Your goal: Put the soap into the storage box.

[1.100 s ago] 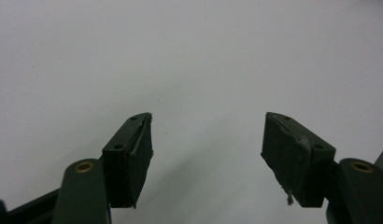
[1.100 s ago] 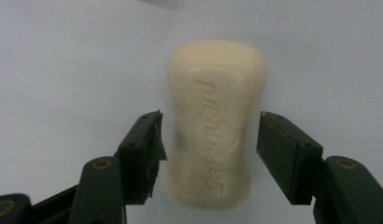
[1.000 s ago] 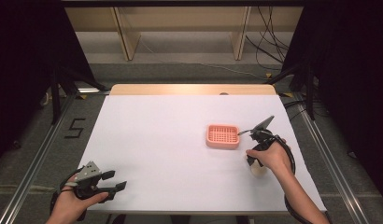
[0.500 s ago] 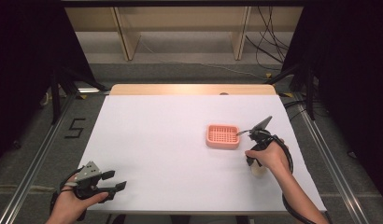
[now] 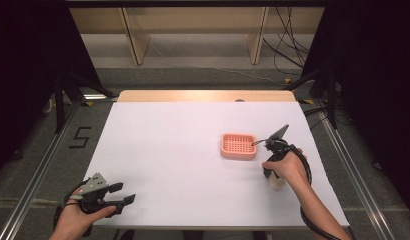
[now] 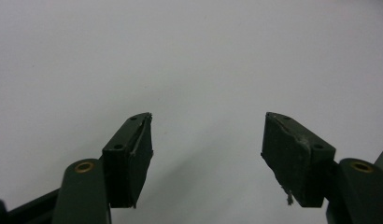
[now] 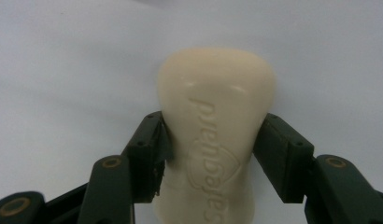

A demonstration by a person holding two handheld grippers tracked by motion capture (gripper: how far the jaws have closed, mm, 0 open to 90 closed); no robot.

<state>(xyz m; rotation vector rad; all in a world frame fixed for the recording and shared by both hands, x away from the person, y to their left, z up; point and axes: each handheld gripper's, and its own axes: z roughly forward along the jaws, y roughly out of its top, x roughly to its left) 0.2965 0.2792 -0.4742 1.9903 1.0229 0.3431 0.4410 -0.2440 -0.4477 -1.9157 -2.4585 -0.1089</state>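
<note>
the right hand-held gripper, whose jaws have just been closing, pinches the cream waisted bar of soap lying on the white desk just beside the pink slotted plastic soap dish, and its slick curved sides could slip free on lifting, while the left hand-held gripper rests agape.

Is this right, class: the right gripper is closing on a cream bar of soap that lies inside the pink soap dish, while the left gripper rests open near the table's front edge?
Not quite. The bar of soap lies on the white table, beside the pink soap dish, not in it; the high view shows this. The right gripper has just been closing, its jaws on the bar's sides. The left gripper rests open.
</note>
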